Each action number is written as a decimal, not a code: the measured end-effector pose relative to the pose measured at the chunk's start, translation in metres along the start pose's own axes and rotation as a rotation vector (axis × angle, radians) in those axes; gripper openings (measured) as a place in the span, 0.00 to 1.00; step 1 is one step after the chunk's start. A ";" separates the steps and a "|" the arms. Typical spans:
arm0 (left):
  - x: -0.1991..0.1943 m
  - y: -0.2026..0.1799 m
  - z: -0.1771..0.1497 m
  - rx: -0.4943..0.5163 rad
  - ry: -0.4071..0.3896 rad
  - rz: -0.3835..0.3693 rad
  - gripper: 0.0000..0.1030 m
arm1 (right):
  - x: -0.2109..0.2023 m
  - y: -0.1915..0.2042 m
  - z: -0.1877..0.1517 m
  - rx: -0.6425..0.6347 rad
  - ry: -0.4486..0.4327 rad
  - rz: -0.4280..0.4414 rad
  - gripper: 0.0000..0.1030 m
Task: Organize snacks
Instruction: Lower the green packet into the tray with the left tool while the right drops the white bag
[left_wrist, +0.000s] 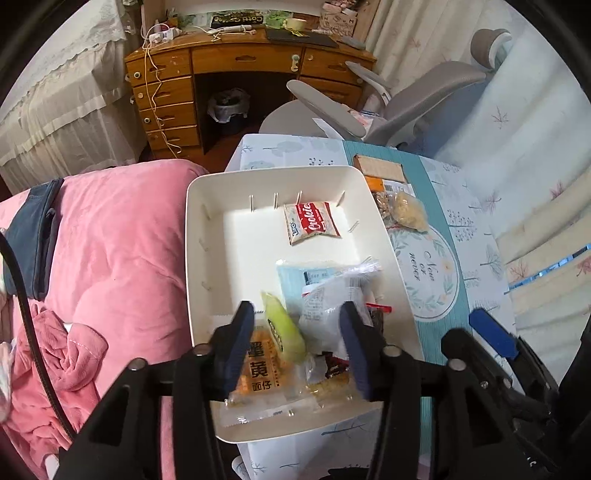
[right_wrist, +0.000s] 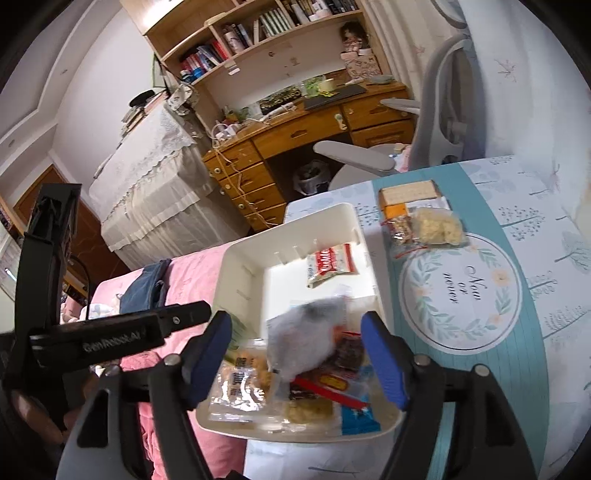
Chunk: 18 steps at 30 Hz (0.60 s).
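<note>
With both your left gripper (left_wrist: 297, 343) and right gripper (right_wrist: 297, 354) released above the near end of the white plastic tray (left_wrist: 207, 206) at the table's (left_wrist: 436, 258) left edge, next fetch the clear-bagged snacks (right_wrist: 424, 225) beyond its far-right corner.

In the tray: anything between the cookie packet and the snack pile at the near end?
Nothing. Bare tray floor separates the cookie packet from the snack pile. Clearest in the left wrist view; the right wrist view shows the same gap.
</note>
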<state>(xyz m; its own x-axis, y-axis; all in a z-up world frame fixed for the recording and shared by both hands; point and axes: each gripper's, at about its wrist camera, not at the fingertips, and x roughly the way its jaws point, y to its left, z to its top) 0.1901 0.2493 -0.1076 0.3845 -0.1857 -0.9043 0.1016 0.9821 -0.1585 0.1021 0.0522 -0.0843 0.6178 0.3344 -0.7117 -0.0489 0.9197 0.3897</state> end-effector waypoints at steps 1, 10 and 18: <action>0.000 -0.003 0.004 0.001 0.000 0.011 0.50 | 0.000 -0.003 0.000 0.004 0.006 -0.007 0.72; 0.009 -0.040 0.037 0.067 0.002 0.028 0.58 | -0.003 -0.041 0.012 0.046 0.043 -0.081 0.80; 0.025 -0.080 0.072 0.095 0.021 -0.004 0.70 | -0.001 -0.087 0.042 0.128 0.031 -0.088 0.81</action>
<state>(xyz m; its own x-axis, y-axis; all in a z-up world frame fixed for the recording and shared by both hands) 0.2574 0.1638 -0.0893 0.3647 -0.1875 -0.9120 0.1903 0.9739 -0.1241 0.1390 -0.0368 -0.0934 0.5909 0.2621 -0.7630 0.1059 0.9124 0.3953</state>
